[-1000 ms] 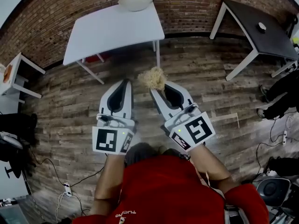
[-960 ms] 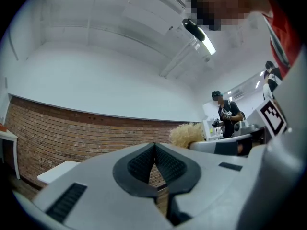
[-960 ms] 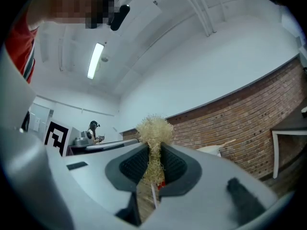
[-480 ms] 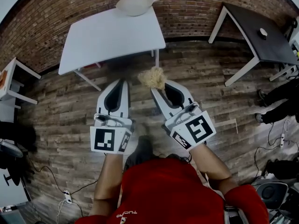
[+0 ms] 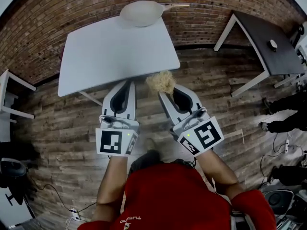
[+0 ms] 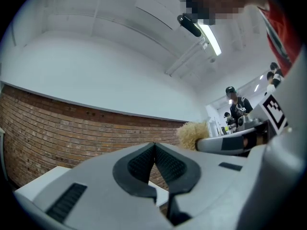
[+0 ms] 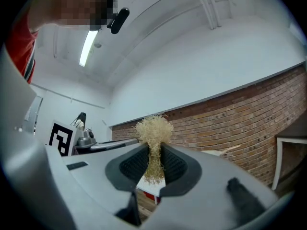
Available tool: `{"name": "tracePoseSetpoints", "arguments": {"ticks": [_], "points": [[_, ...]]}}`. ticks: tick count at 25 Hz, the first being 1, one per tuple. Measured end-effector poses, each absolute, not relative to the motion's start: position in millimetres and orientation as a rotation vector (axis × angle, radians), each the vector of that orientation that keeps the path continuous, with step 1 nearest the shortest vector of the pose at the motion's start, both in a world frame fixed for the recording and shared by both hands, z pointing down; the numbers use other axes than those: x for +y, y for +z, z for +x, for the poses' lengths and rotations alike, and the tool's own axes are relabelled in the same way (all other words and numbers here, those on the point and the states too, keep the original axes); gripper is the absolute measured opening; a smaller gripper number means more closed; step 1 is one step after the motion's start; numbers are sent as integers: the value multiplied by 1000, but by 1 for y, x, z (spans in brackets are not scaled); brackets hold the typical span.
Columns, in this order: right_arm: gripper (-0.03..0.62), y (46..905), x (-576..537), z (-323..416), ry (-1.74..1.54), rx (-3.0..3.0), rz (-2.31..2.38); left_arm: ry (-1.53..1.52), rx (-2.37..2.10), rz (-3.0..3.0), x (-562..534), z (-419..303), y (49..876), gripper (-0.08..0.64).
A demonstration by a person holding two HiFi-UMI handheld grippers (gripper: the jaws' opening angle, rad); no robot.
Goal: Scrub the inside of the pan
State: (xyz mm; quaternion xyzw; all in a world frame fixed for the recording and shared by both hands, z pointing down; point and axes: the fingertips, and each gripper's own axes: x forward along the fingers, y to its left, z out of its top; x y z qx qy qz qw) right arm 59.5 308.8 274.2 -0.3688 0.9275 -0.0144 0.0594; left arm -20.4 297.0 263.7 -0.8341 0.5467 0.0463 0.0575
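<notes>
A pale cream pan [image 5: 141, 12] with a long wooden handle sits at the far edge of a white table [image 5: 115, 51] against the brick wall. My right gripper [image 5: 164, 94] is shut on a tan fibrous scrubber [image 5: 160, 82] [image 7: 153, 131], held in the air just past the table's near edge. The same tuft of scrubber [image 6: 193, 134] shows at the right of the left gripper view. My left gripper [image 5: 124, 84] [image 6: 154, 150] is shut with nothing in it, its tip at the table's near edge. Both grippers are well short of the pan.
A dark table [image 5: 264, 35] on white legs stands at the right. A small white stand [image 5: 12, 95] is at the left. Cables [image 5: 62, 200] trail over the wooden floor. People stand at the far right [image 5: 285, 111]. The red-sleeved person fills the bottom.
Both grippers and the scrubber have closed in on the white table, which now looms larger with its near edge at the gripper tips. Neither grip has changed.
</notes>
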Motion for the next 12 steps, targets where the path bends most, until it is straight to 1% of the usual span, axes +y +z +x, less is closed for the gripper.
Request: {"name": "tracePoseSetpoints", "arguments": {"ticks": [6,12], "points": [[75,271,245,19,-42,2783,-1172,146,1633,-2537,230,-74,257,14],[75,270,198,-2,-29,2792,-1218,168,1619,-2559,177,-98,259,14]]}}
